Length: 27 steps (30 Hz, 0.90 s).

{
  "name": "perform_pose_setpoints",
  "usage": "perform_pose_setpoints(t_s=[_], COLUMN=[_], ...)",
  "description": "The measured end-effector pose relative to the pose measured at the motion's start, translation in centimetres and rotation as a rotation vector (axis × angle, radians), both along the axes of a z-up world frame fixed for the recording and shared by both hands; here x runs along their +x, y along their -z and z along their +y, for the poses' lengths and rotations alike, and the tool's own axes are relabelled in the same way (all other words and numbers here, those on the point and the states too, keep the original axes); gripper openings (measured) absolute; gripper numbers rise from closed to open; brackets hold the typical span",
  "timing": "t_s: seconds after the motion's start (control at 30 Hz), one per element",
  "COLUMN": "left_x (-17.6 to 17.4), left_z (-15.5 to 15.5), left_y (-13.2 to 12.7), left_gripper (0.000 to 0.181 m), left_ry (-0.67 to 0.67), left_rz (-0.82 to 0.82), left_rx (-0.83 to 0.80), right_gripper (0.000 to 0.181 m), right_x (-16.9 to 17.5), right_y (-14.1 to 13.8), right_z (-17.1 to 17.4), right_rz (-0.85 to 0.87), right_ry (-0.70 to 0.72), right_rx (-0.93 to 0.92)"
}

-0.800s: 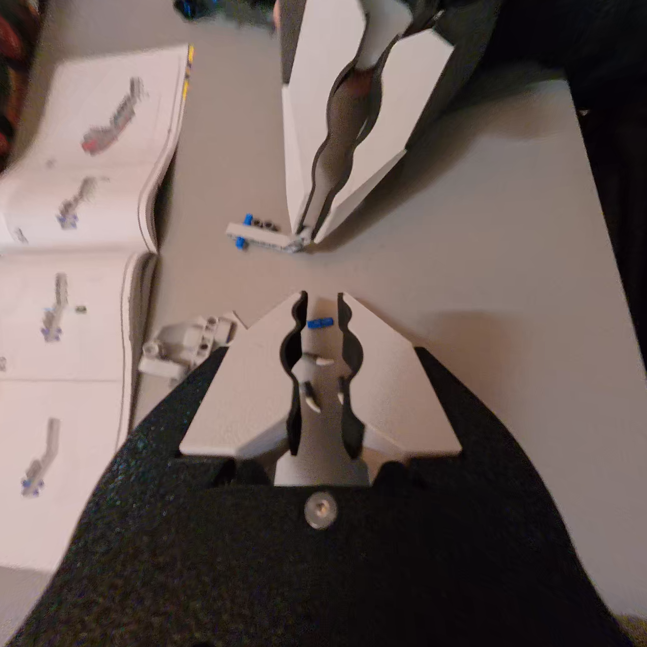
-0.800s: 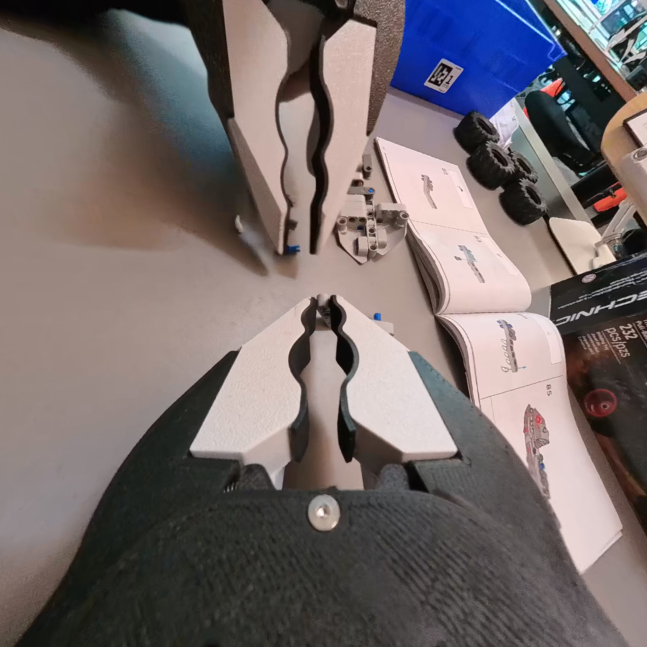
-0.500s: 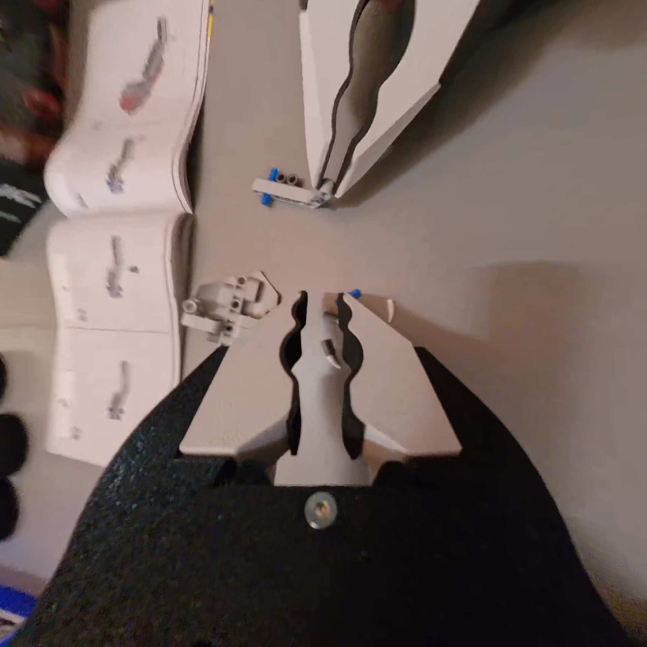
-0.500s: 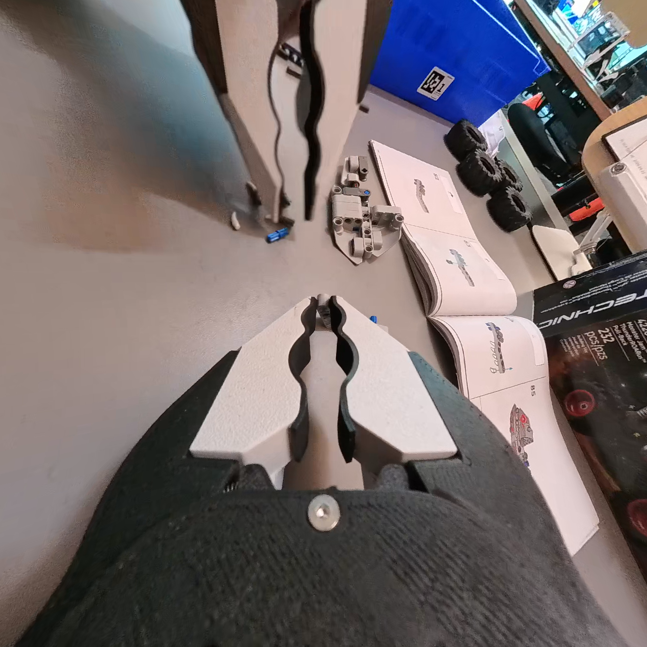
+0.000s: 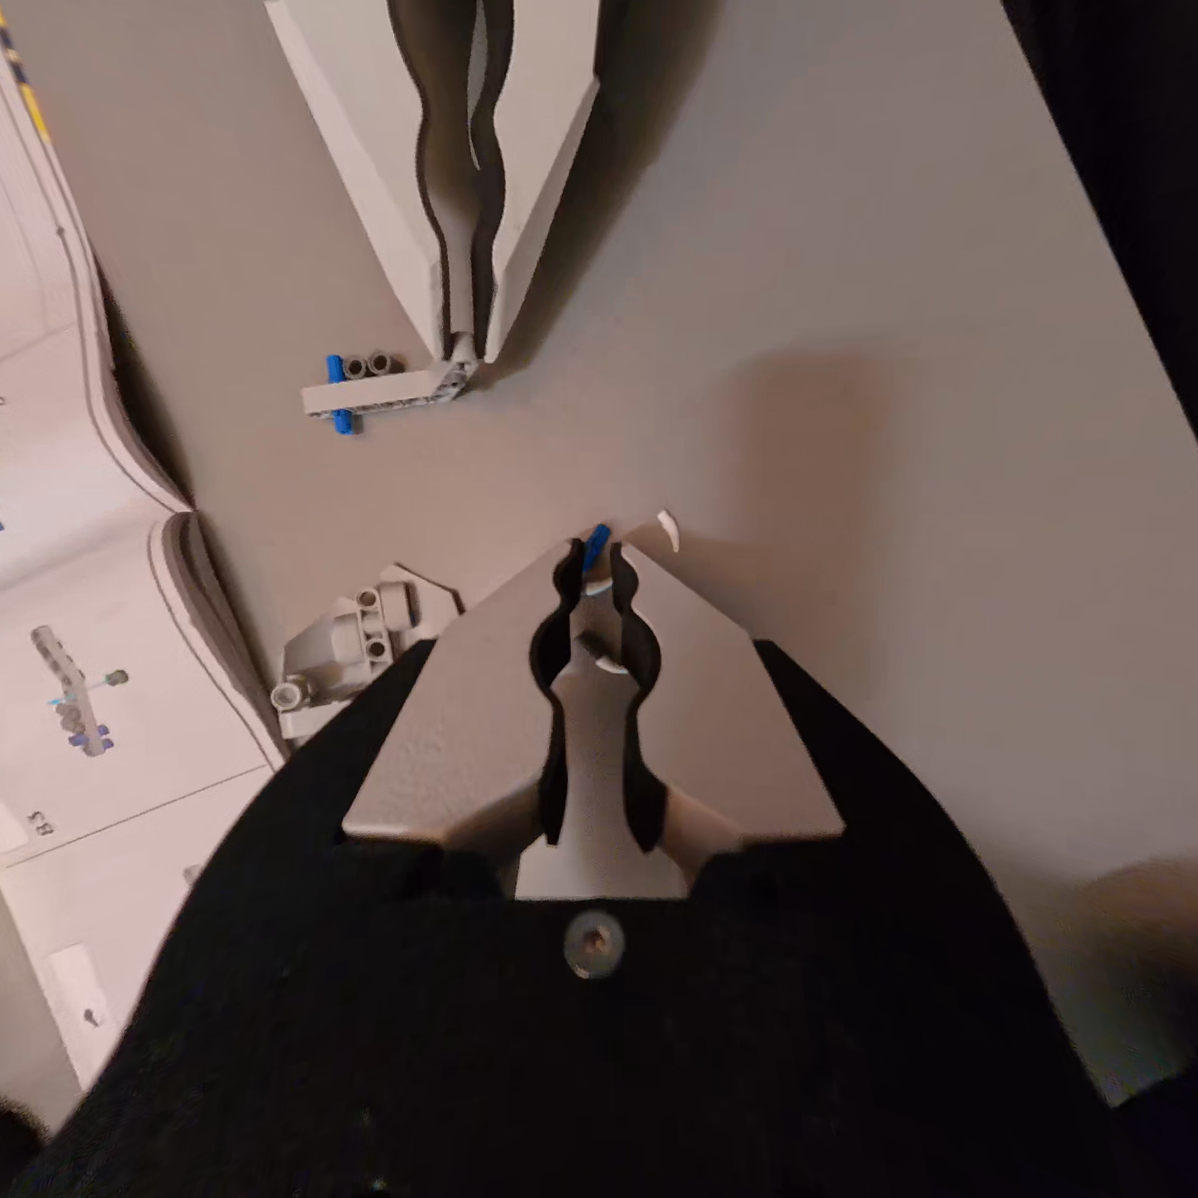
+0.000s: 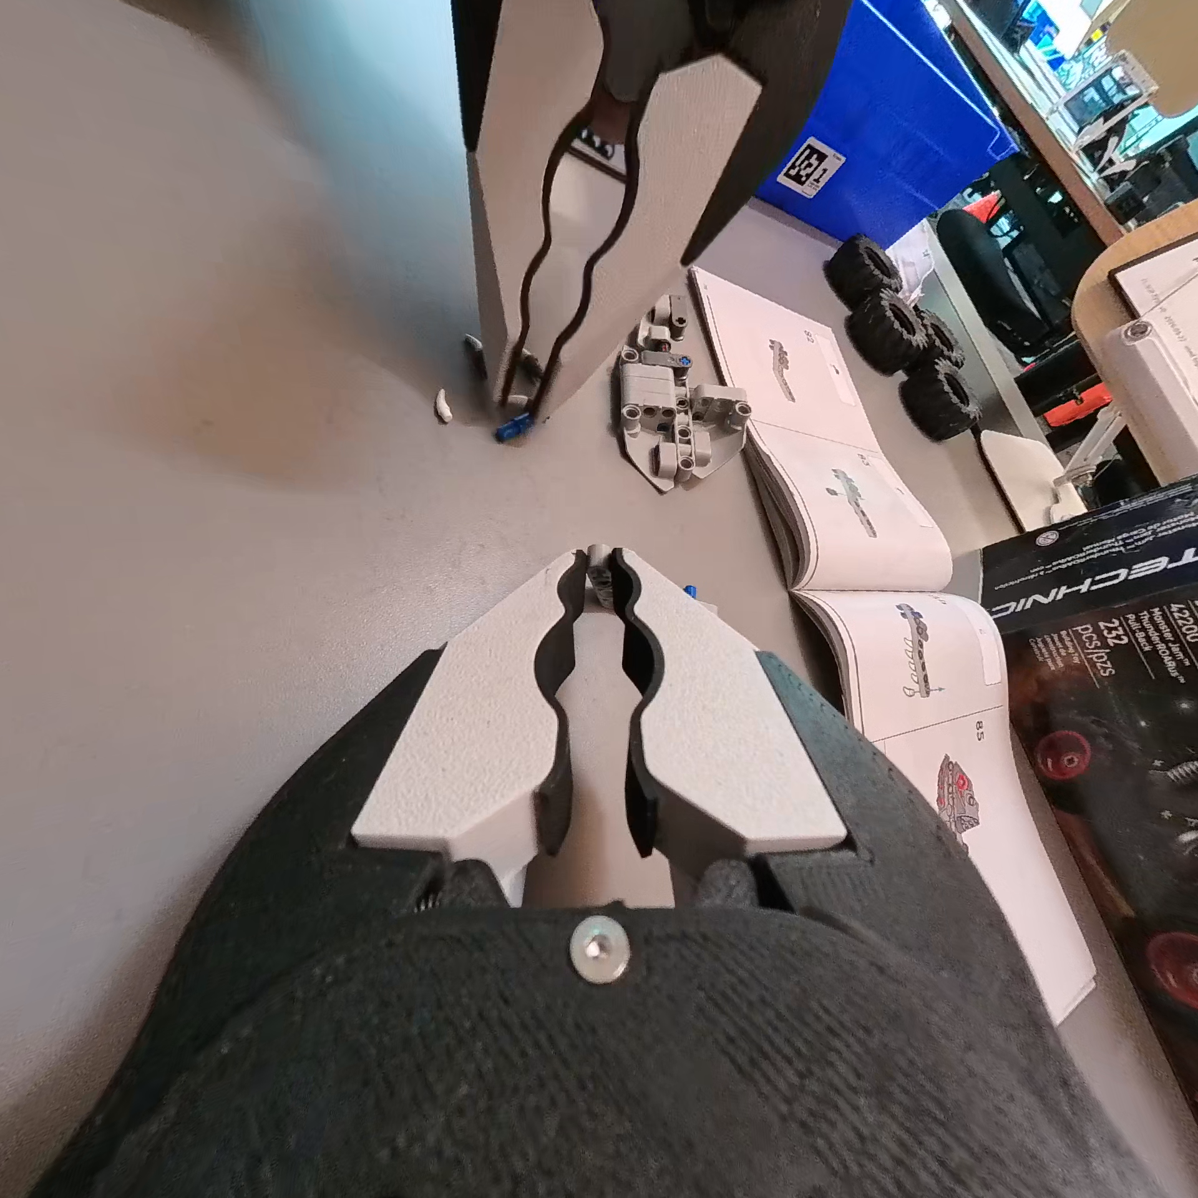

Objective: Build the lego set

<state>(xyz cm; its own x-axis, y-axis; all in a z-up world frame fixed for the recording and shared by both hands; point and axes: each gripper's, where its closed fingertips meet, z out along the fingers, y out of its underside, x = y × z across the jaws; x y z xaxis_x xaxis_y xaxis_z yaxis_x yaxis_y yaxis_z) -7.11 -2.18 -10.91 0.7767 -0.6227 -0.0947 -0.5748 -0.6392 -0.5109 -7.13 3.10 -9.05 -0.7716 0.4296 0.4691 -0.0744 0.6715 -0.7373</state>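
Since the earlier frames the left gripper [image 5: 595,551] has swung over toward the blue pin [image 5: 594,548], which now lies right at its fingertips; its fingers stand a narrow gap apart, and whether they actually pinch the pin cannot be told. The right gripper [image 6: 598,559] stays closed on the end of the grey beam [image 5: 382,391], holding it against the table [image 5: 810,324] as before. Taking the open instruction booklet [image 6: 836,454] as the landmark: one grey partly built assembly [image 6: 674,415] lies just beside its near page edge, the beam sits a little further out from it, and the blue pin further still. Counted: one beam carrying one blue pin and two dark ones, two small white pieces by the loose pin, four black tyres [image 6: 901,330] beyond the booklet, one dark set box [image 6: 1102,648]
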Motion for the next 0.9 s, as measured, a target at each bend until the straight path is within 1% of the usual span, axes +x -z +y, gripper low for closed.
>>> perform_pose_setpoints(t_s=[0.1,0.27,0.53,0.7,0.8,0.9], left_x=[-0.3,-0.4,-0.4,-0.6,-1.2,-1.3], left_z=[0.1,0.1,-0.1,0.1,0.9,2.9], left_y=[0.5,0.5,0.4,0.5,0.3,-1.6], left_gripper=[0.004,0.002,0.006,0.002,0.001,0.001], left_ry=[-0.003,-0.078,-0.127,-0.147,-0.164,-0.199], left_rz=[0.006,-0.094,-0.156,-0.163,-0.091,-0.056], left_rx=[-0.013,-0.04,0.02,0.025,0.083,0.252], right_gripper=[0.006,0.005,0.006,0.005,0.005,0.005], right_x=[0.0,0.1,0.1,0.0,0.0,-0.2], right_y=[-0.1,-0.1,-0.2,-0.1,-0.3,-0.3], right_z=[0.0,0.0,0.1,0.1,0.1,0.3], right_rz=[-0.001,0.008,0.013,0.014,0.021,0.019], right_ry=[-0.002,-0.002,0.0,0.002,0.007,0.026], right_rx=[-0.004,-0.002,-0.003,-0.001,-0.007,-0.009])
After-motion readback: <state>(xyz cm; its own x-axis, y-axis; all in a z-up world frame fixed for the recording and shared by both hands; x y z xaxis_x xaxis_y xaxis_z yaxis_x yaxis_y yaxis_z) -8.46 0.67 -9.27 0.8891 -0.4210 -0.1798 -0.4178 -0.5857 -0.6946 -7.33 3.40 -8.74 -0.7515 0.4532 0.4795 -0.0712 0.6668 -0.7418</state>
